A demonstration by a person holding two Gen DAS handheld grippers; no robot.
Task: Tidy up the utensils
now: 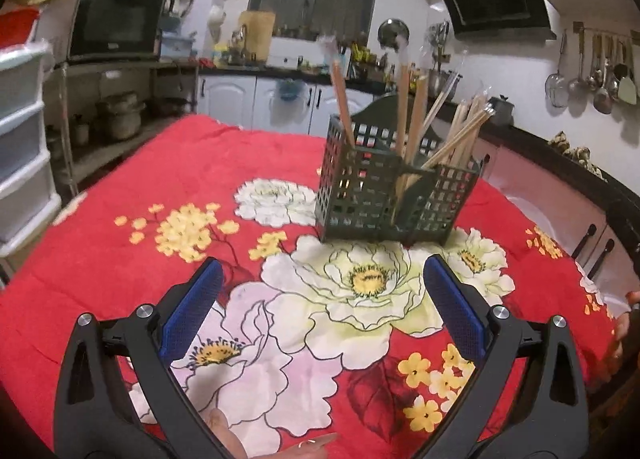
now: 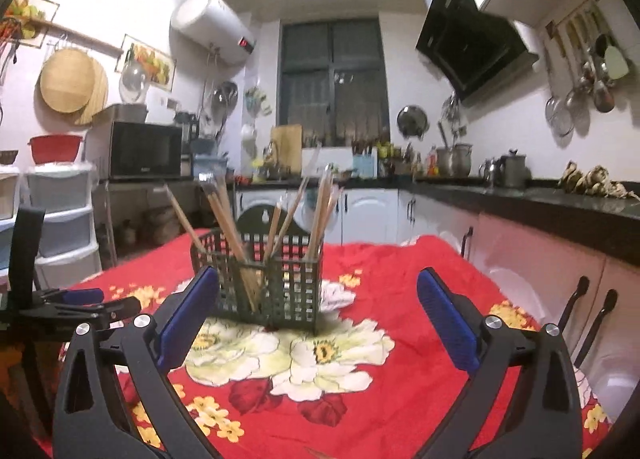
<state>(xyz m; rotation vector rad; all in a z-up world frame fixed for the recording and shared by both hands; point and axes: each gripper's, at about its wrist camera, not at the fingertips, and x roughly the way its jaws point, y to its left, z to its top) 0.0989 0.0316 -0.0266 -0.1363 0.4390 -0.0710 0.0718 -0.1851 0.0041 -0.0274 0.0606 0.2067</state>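
Both my grippers, L (image 1: 322, 291) & R (image 2: 318, 299), gape wide & empty; caddy (image 1: 394, 189) w/ upright chopsticks (image 1: 404, 99) mid-table dead ahead, R nearer.

A red floral cloth (image 2: 420, 399) is spread over the table. Behind it, a microwave (image 2: 145, 150) is set on a shelf, a heater (image 2: 212, 25) is mounted high, and ladles (image 1: 592, 75) are hung from a rail — right wall.

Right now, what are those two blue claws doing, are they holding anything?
Left gripper: open, holding nothing, above the cloth.
Right gripper: open, holding nothing, facing the basket of chopsticks.
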